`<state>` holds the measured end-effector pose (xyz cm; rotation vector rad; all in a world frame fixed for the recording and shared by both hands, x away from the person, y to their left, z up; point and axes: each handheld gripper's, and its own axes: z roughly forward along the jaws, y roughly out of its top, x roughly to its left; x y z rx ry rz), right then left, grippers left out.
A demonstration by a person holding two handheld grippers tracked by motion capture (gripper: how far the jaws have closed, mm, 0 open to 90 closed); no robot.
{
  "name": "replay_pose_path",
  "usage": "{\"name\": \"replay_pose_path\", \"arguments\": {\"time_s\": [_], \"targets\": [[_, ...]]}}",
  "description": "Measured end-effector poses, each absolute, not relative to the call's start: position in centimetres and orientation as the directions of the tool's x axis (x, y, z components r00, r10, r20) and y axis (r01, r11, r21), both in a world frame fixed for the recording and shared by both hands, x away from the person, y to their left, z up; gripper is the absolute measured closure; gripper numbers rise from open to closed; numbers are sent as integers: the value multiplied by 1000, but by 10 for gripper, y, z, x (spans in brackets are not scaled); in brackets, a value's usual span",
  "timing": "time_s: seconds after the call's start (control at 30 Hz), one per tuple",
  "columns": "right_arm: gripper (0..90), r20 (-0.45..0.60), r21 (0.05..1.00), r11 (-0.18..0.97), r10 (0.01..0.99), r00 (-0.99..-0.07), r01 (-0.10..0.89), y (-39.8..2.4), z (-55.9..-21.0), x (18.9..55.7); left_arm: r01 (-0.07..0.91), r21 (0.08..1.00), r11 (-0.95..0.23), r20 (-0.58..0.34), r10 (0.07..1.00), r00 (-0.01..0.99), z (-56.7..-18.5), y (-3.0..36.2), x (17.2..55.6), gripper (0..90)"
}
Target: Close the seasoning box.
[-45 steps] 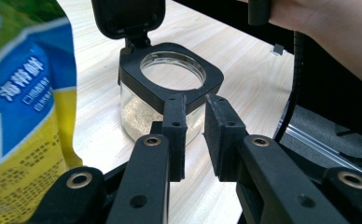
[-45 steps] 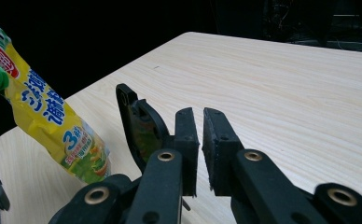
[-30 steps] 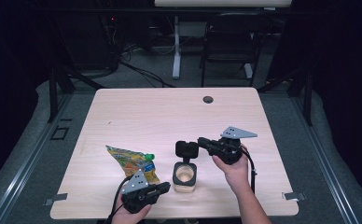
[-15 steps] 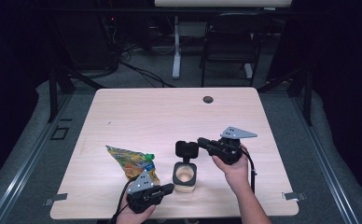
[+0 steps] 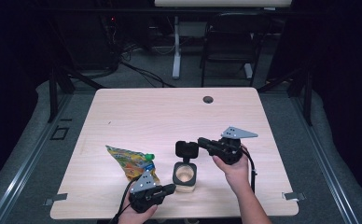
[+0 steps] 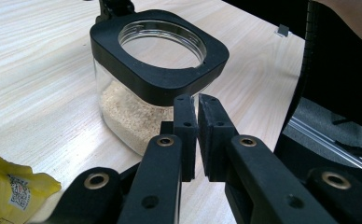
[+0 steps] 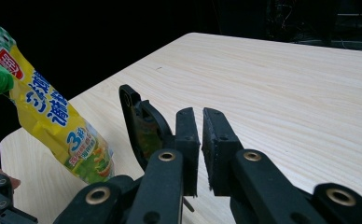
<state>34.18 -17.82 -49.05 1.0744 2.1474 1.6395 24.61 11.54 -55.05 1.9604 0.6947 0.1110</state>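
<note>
Little has moved over the last second: the left gripper (image 5: 172, 187) has crept slightly toward the jar (image 5: 184, 173), while the right gripper (image 5: 200, 140) has kept its place.

The jar is clear, with a square black collar, an open round mouth and a layer of pale grains in the bottom. It stands on the tabletop (image 5: 170, 112) close to the near edge, about midway along it. Its black lid (image 5: 187, 149) stands on edge just behind it, on the far side. Whether the lid is joined to the jar cannot be told.

In the left gripper view, the left gripper (image 6: 198, 105) has its jaws pressed almost together with nothing between them. Their tips sit just short of the wall of the jar (image 6: 156, 79).

In the right gripper view, the right gripper (image 7: 201, 116) also has its jaws drawn together to a thin slit, and nothing shows in the slit. The lid (image 7: 139, 126) rises right beside one jaw, but contact cannot be judged.

A yellow snack pouch (image 5: 130, 161) with a green cap (image 5: 149, 157) lies just left of the jar, toward the near left corner.
</note>
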Motion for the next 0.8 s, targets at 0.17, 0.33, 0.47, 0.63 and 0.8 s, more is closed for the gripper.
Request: {"name": "replay_pose_path", "arguments": {"time_s": [0.17, 0.33, 0.47, 0.63, 0.8], "targets": [[850, 239, 907, 104, 669, -704, 407, -178, -491, 342, 424, 845, -325, -220, 512, 830, -552, 114, 246, 861], [850, 239, 907, 104, 668, -704, 407, -178, -491, 342, 424, 845, -326, -218, 514, 829, -553, 114, 247, 861], [850, 238, 907, 106, 669, -704, 407, -178, -491, 342, 428, 841, -331, -219, 515, 829, -554, 114, 248, 861], [850, 238, 907, 106, 669, -704, 408, -178, -491, 342, 430, 842, -325, -222, 518, 826, -555, 113, 249, 860], [848, 240, 907, 106, 666, -706, 408, -178, -491, 342, 434, 840, -325, -224, 521, 824, -554, 112, 249, 857]]}}
